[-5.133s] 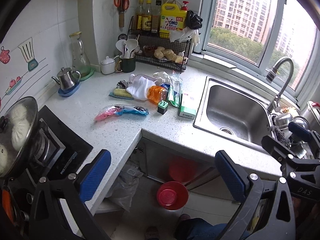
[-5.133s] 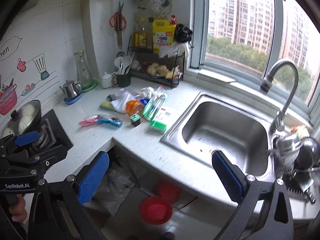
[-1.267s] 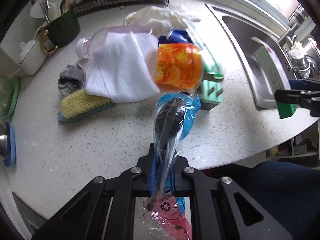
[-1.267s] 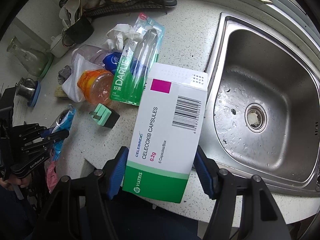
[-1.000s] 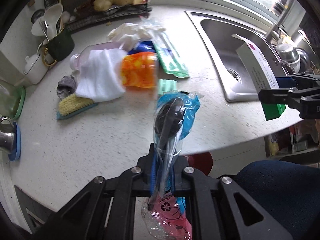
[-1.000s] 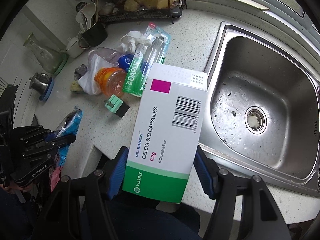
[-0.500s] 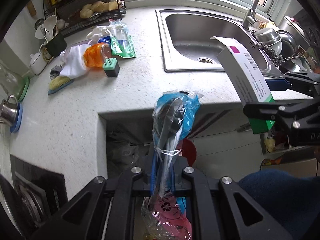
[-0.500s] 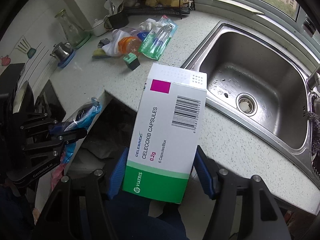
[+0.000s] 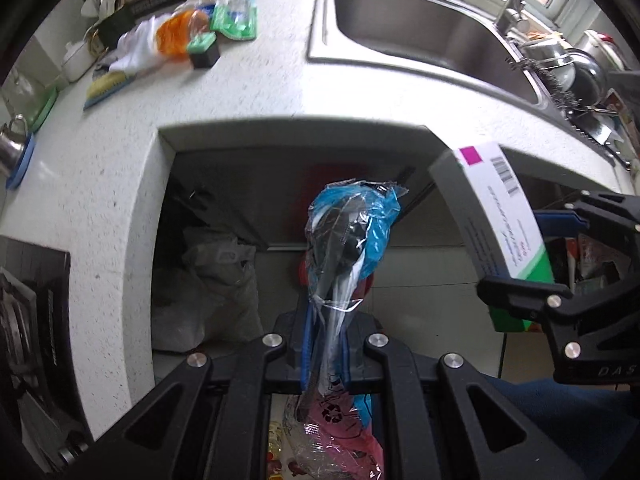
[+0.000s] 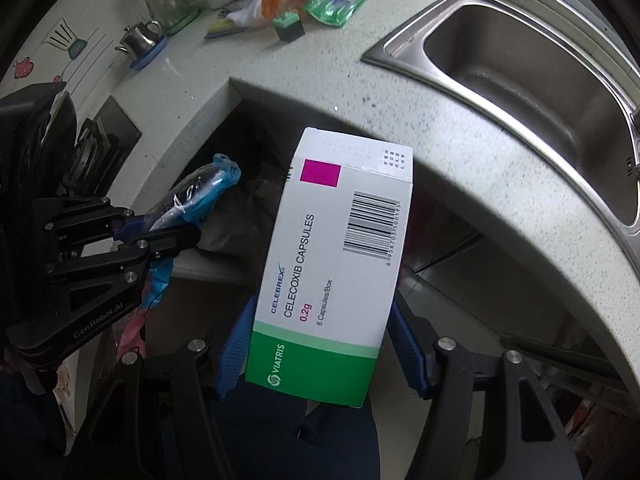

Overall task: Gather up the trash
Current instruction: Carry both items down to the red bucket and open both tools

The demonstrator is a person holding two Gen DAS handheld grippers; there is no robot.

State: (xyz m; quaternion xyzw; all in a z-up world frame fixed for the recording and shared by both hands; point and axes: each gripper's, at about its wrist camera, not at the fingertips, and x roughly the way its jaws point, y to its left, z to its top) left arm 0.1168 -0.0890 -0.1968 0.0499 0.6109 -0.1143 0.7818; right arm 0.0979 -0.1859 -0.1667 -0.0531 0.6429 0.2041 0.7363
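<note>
The medicine box [image 10: 336, 264], white with a green band at its near end, a magenta square, a barcode and the print "CELECOXIB CAPSULES", is clamped by its long sides between the blue pads of the right tool [image 10: 320, 344], held tilted in the air over the open space below the tabletop [image 10: 460, 152] edge. The plastic wrapper [image 9: 352, 236], crumpled clear film with blue at its far end and pink at its near end, dark inside, is pinched in the left tool [image 9: 326, 344], whose jaws stand together on it. It too hangs over the opening below the tabletop, left of the box. Far left on the tabletop lie an orange bottle [image 9: 176, 34], a green packet [image 9: 234, 20] and a yellow brush [image 9: 106, 82], well apart from both tools.
</note>
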